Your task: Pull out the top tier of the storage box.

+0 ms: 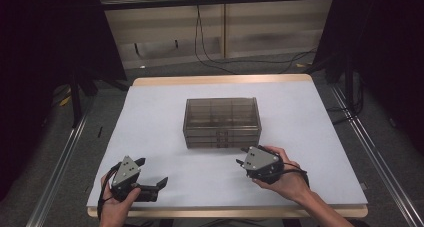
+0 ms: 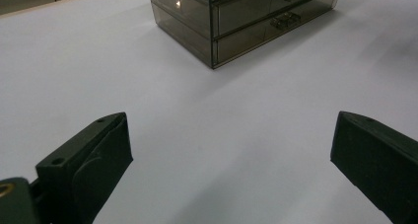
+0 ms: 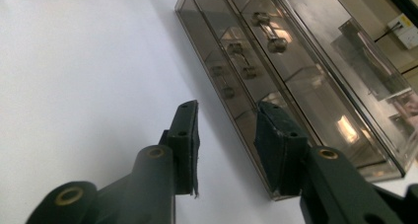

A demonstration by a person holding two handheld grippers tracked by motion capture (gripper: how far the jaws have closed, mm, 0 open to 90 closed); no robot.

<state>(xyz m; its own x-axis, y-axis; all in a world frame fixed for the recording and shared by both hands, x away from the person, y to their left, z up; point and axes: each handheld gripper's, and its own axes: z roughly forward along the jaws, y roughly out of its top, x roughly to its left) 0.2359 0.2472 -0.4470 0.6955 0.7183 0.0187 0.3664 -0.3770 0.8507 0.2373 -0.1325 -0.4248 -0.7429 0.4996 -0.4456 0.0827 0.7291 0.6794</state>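
We noted table [image 1: 150, 117]: white top, pale wood edging visible at far and near edges. Smoky translucent drawer box [image 1: 222, 122] stood directly on white surface, roughly mid-table, slightly toward far side, drawer fronts with small handles facing near edge. We saw wide bare white surface on either side of box.

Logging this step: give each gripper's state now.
Left gripper: open, holding nothing.
Right gripper: partly open, empty, near the drawer box.

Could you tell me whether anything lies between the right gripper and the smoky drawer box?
Nothing visible does. The right gripper sits just short of the drawer box, its jaws apart with nothing between them, and there is bare white tabletop between them.
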